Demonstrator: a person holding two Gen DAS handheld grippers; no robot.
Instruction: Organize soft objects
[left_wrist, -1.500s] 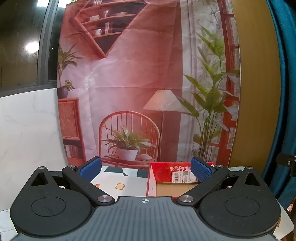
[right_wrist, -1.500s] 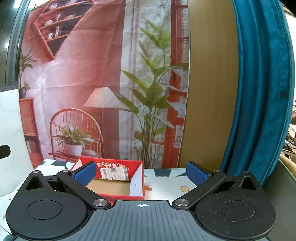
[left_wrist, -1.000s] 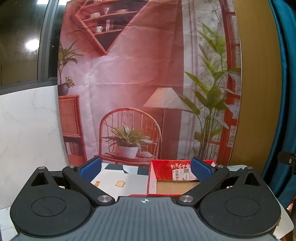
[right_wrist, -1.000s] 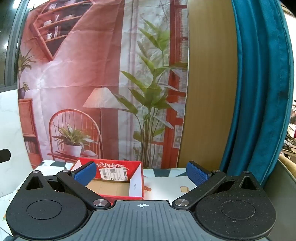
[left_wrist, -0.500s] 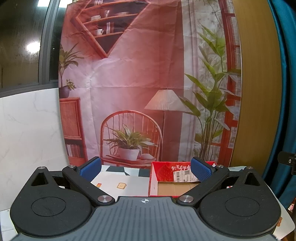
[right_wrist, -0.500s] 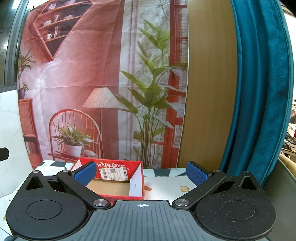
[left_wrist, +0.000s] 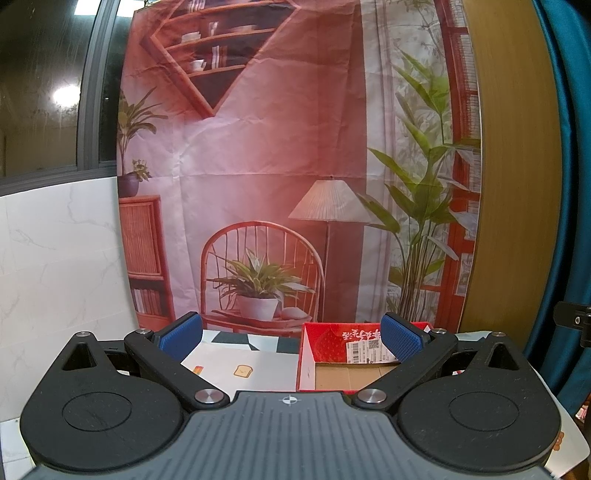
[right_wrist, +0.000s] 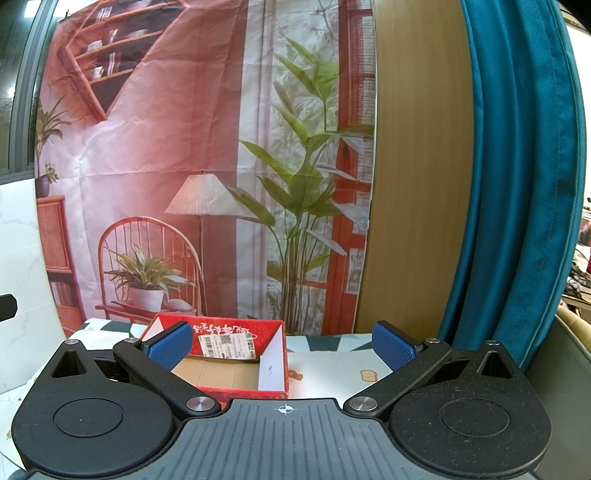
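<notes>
An open red cardboard box (left_wrist: 332, 345) with a white shipping label stands on a white patterned tabletop (left_wrist: 236, 363); what shows of its inside is bare cardboard. It also shows in the right wrist view (right_wrist: 236, 350). My left gripper (left_wrist: 291, 338) is open and empty, held above the table in front of the box. My right gripper (right_wrist: 282, 345) is open and empty, with its left finger over the box's left side. No soft objects are in view.
A printed backdrop (left_wrist: 280, 166) of a chair, lamp and plants hangs behind the table. A wooden panel (right_wrist: 417, 184) and a teal curtain (right_wrist: 517, 184) stand to the right. A white marble wall (left_wrist: 55, 277) is at the left.
The left wrist view has shifted slightly; both grippers stay open and empty. The box has not moved.
</notes>
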